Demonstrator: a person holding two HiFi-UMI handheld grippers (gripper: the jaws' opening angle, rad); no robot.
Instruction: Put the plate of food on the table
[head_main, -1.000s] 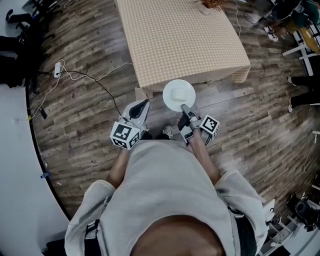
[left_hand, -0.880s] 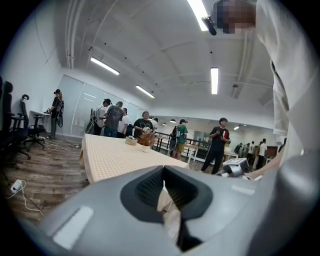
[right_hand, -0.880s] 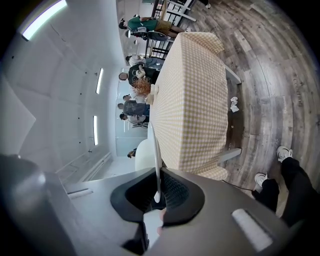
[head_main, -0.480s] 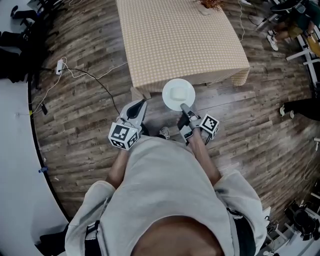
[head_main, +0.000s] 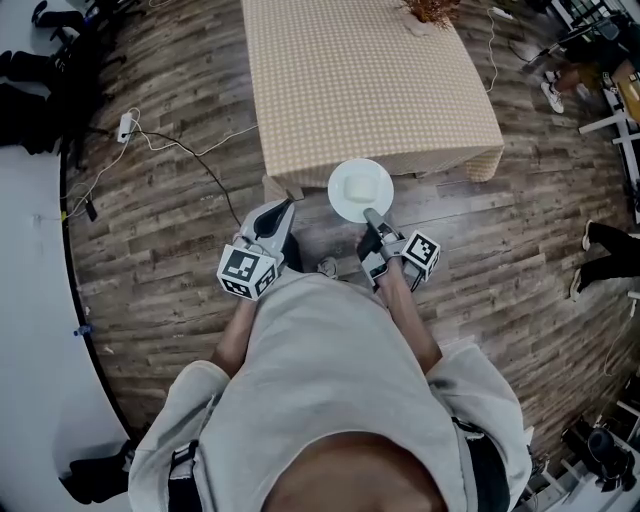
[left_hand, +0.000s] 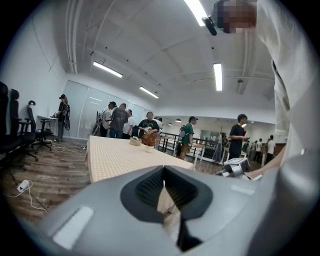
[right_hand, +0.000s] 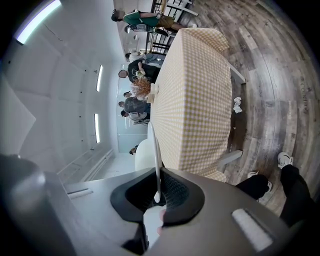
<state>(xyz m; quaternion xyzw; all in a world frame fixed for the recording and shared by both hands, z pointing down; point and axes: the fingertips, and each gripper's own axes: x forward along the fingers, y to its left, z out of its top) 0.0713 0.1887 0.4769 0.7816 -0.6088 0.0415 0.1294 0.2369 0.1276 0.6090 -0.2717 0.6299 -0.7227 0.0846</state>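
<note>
Held off the table at the centre of the head view: a white plate with a pale mound of food on it, far rim overlapping the near edge of the checked cloth, the rest over wooden floor. Pinched by its near rim in the right gripper, just below it in the frame. Seen edge-on in the right gripper view as a thin white line running down between the dark pads, both pads closed on the rim. Left of the plate and apart from it, the left gripper, aimed toward the same table corner; in the left gripper view, jaw tips meeting, nothing between them. Below each gripper, its marker cube and a bare forearm leading back to a pale shirt in the lower half of the frame. Beyond the plate, filling the upper middle, the table under tan checked cloth, bare except for a brownish centrepiece at its far end. To the upper left, a thin cable trailing across the floor from a white power strip. Past the table in the left gripper view, several people standing.
</note>
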